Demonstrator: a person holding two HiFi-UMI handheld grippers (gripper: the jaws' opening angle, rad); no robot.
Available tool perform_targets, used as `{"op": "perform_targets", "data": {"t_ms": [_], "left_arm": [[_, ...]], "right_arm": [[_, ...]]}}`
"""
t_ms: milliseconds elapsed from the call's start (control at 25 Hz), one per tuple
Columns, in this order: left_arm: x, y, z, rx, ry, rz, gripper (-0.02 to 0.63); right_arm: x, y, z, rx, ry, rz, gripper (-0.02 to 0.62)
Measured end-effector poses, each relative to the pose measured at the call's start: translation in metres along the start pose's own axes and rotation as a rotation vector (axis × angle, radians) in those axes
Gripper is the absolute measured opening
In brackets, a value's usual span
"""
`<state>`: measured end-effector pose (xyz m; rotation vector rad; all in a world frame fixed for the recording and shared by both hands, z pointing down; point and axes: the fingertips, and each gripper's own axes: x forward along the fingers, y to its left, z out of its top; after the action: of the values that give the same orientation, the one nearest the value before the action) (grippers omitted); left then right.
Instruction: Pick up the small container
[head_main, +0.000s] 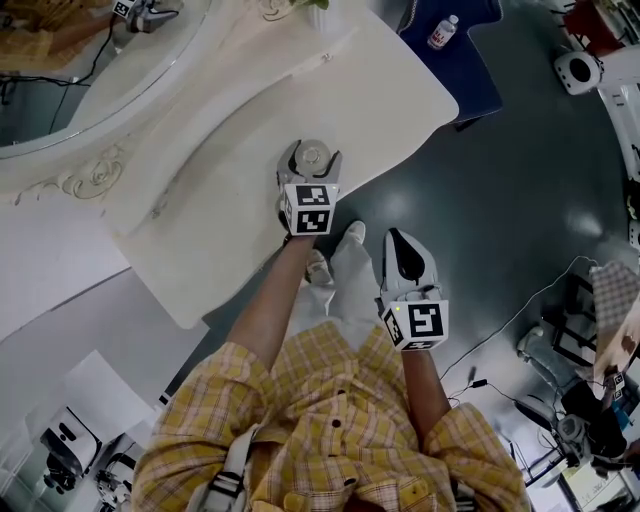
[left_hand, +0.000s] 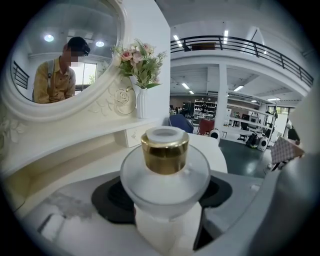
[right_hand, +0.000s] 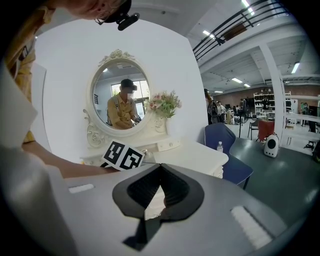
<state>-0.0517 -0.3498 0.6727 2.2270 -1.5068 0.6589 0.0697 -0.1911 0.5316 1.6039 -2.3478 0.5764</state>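
The left gripper (head_main: 312, 152) is clamped on the small container (left_hand: 164, 170), a frosted jar with a gold collar. The jar stands upright between its jaws over the white table (head_main: 390, 110), dark pads pressing its wide body from both sides. To the right, the right gripper (head_main: 397, 238) hangs beyond the table's edge, jaws closed together on nothing.

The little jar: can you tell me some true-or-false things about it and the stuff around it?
1. The jar sits between the left gripper's jaws. True.
2. Its cap is red. False: it is gold.
3. The right gripper holds a bottle. False: its jaws are shut on nothing.
4. A vase of flowers stands beside the mirror. True.
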Motion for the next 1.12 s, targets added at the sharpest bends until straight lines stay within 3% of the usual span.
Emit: {"op": "perform_targets", "data": {"t_ms": [360, 1120], "left_arm": [[-0.030, -0.005, 0.015, 0.014, 0.001, -0.018, 0.347], [-0.107, -0.014, 0.066, 0.044, -0.097, -0.055, 0.347]], "right_arm": [[-0.004, 0.008, 0.018, -0.020, -0.031, 0.001, 0.002], [-0.029, 0.022, 0.048, -0.058, -0.095, -0.024, 0.002]]}}
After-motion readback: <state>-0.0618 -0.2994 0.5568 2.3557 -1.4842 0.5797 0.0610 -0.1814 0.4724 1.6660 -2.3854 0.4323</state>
